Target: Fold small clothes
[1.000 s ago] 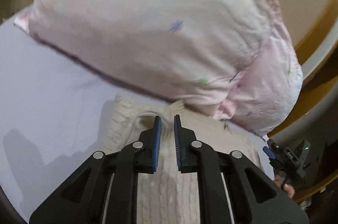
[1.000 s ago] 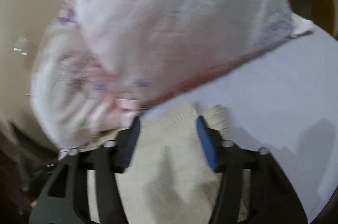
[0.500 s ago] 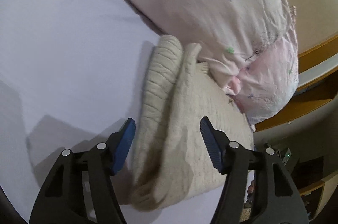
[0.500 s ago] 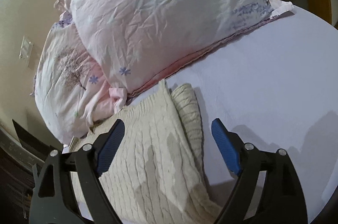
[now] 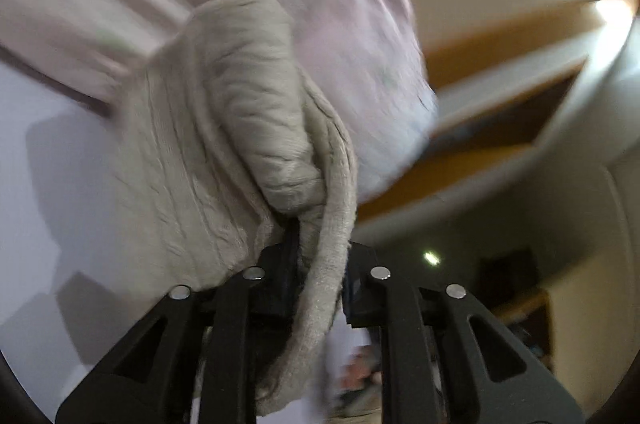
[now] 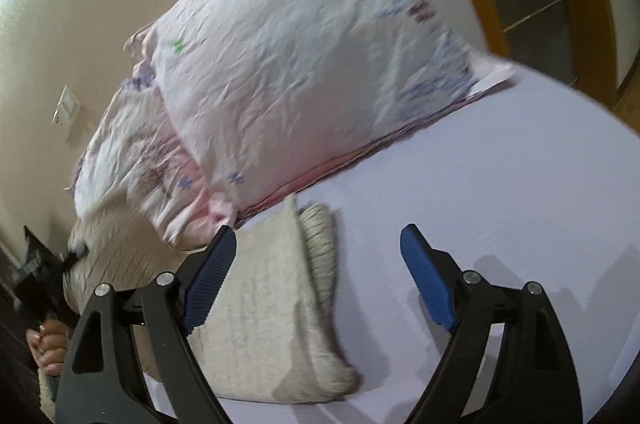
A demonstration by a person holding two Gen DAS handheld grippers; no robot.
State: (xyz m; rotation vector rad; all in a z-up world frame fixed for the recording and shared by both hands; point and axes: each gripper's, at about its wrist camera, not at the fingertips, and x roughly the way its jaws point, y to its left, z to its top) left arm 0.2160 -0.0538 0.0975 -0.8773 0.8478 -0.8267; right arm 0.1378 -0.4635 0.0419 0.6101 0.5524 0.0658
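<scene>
Half a second ago open above it, the left gripper [image 5: 318, 256] now has its jaws clamped on the cream cable-knit sweater's [image 6: 276, 308] edge beside the pink floral pillow [image 6: 304, 64], lifting a fold, while the right gripper [image 6: 316, 276] hovers, jaws apart.

Cream cable-knit sweater [image 6: 264, 308] folded on lavender sheet, far edge lifted, bunched against pink pillow.

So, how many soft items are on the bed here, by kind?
Cream cable-knit sweater: 1
Pale pink printed pillows: 2
Total: 3, all on the lilac bed sheet
</scene>
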